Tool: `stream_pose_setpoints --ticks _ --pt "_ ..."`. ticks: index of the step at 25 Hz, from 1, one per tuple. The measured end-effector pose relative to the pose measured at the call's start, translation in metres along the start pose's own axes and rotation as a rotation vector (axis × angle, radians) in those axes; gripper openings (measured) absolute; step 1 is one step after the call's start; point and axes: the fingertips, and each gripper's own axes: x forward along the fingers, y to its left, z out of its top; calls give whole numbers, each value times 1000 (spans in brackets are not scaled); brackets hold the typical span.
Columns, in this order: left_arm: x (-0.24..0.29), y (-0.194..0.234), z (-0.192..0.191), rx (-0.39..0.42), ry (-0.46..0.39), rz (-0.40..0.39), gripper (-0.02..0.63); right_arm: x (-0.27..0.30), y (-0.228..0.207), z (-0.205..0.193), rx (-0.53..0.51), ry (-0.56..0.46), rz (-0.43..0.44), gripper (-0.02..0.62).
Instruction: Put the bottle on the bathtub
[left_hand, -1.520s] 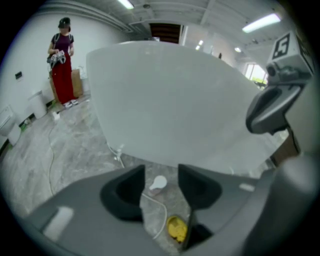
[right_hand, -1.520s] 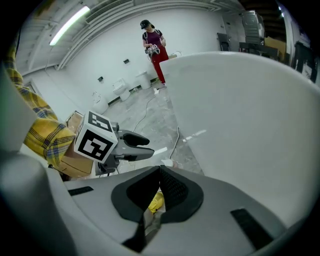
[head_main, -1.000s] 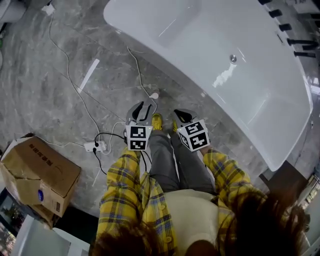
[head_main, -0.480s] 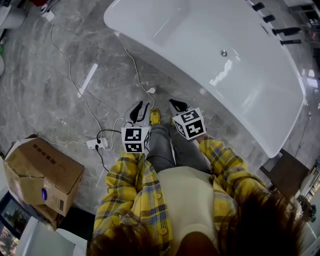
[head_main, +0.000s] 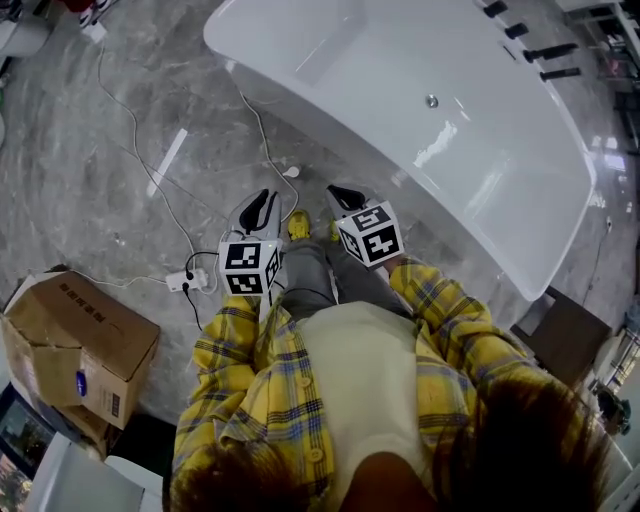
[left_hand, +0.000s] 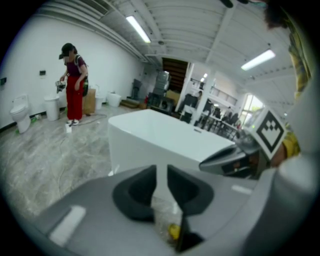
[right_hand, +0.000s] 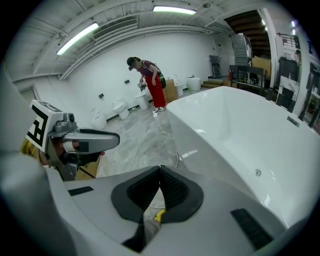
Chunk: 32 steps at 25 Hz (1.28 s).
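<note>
I see no bottle in any view. The white bathtub (head_main: 400, 60) fills the upper right of the head view and stands just beyond both grippers (left_hand: 165, 135) (right_hand: 240, 125). My left gripper (head_main: 258, 205) (left_hand: 161, 172) hangs over the grey floor, short of the tub's near wall. Its jaws have just been closing; a narrow gap is left, with nothing in it. My right gripper (head_main: 345, 197) (right_hand: 160, 170) is beside it, nearer the tub, with its tips touching and nothing held.
A cardboard box (head_main: 80, 345) sits on the floor at the lower left. A power strip (head_main: 185, 283) and white cables trail across the marble floor. Black taps (head_main: 545, 50) stand past the tub. Another person in red trousers (left_hand: 75, 85) (right_hand: 150, 82) stands far off.
Both grippers have risen and now sit a little further up the picture, toward the tub. The left jaws have narrowed. The head camera has tilted, showing more of the tub.
</note>
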Motion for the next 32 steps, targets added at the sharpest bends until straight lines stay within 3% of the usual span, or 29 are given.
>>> stream_pose_setpoints --ticks 5,32 --pt "-10 -5 2 -42 2 -15 66 -13 3 7 -25 -9 8 14" --pt "-22 -10 -10 -70 71 37 23 -19 1 17 -1 -7 14 14"
